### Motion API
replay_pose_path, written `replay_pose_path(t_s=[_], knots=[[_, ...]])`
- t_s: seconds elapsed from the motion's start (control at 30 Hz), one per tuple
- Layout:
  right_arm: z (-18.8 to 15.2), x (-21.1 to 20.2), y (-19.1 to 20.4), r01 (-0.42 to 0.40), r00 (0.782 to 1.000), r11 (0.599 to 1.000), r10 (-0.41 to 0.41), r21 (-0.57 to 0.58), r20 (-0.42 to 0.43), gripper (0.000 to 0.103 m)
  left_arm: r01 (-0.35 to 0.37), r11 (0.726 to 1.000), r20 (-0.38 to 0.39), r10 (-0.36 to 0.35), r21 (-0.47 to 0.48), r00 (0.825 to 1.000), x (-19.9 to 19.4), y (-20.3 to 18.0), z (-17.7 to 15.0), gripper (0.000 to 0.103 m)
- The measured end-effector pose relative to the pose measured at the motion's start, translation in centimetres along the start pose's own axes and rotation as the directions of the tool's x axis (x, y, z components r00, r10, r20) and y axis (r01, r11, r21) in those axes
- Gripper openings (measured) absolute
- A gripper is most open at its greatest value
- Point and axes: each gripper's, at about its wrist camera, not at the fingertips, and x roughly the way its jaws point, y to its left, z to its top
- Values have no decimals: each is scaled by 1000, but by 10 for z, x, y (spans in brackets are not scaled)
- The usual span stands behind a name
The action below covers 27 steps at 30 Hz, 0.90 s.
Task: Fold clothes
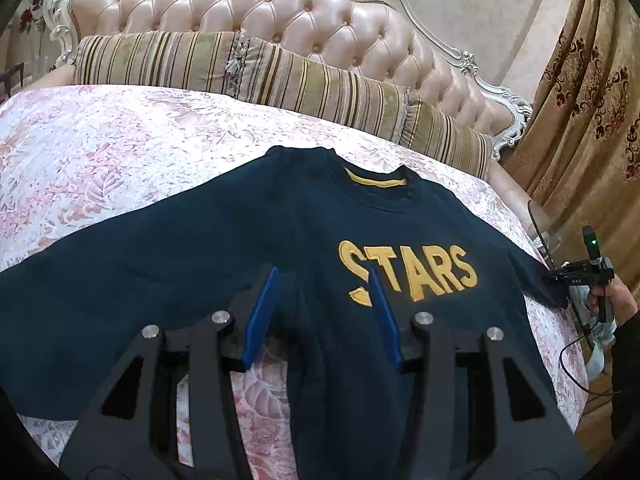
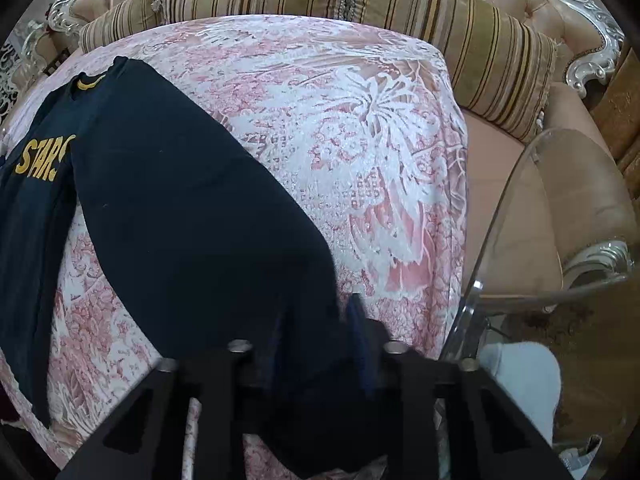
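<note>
Sweatshirt (image 1: pixel 240 248), navy with yellow STARS lettering (image 1: pixel 408 272), is lying face up on the pink floral bedspread (image 1: pixel 100 148), collar (image 1: pixel 376 180) pointing toward the tufted headboard (image 1: pixel 280 12) and hem at the end farthest from it. Cloth is looking soft, limp and fairly light; it is likely going to sag and drag on the textured spread rather than slide cleanly, so cuffs, hem corners and shoulder seams seem the sound places to take hold. Left gripper (image 1: pixel 324 304) is hanging over the lower chest, angled down toward the headboard, blue pads (image 1: pixel 260 320) standing spread with a ridge of navy cloth between them; pads do not appear to be pressing it. Right gripper (image 2: pixel 320 336) is pointing steeply down at the sleeve (image 2: pixel 192 200) end, away from the headboard at the bed's side; its fingers are drawn close and pinching the cuff, though motion blur is softening that view. From the left wrist camera, a hand (image 1: pixel 600 296) is gripping that tool's handle beyond the sleeve end. Striped bolsters (image 1: pixel 280 76) are resting against the headboard.
</note>
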Motion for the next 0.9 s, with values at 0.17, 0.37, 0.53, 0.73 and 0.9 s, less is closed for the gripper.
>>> replay_pose_path(t_s=[0.17, 0.37, 0.53, 0.73, 0.9], knots=[[8, -28, 1, 138, 988, 990, -139, 22, 72, 14, 6, 1000, 6, -6, 5, 1000, -2, 1, 2, 51], [18, -20, 10, 247, 967, 969, -245, -25, 70, 14, -3, 1000, 15, 3, -13, 1000, -8, 9, 6, 51], [21, -10, 5, 302, 948, 953, -298, -23, 111, 30, -41, 997, 44, 44, -62, 998, -40, 32, 10, 51], [12, -63, 25, 303, 907, 951, -306, 55, 291, 69, -227, 950, 41, 241, -216, 970, -112, 111, -8, 50], [-17, -92, 73, 78, 901, 996, -89, 43, 424, 81, -283, 835, 28, 335, -471, 942, -178, 199, -41, 50]])
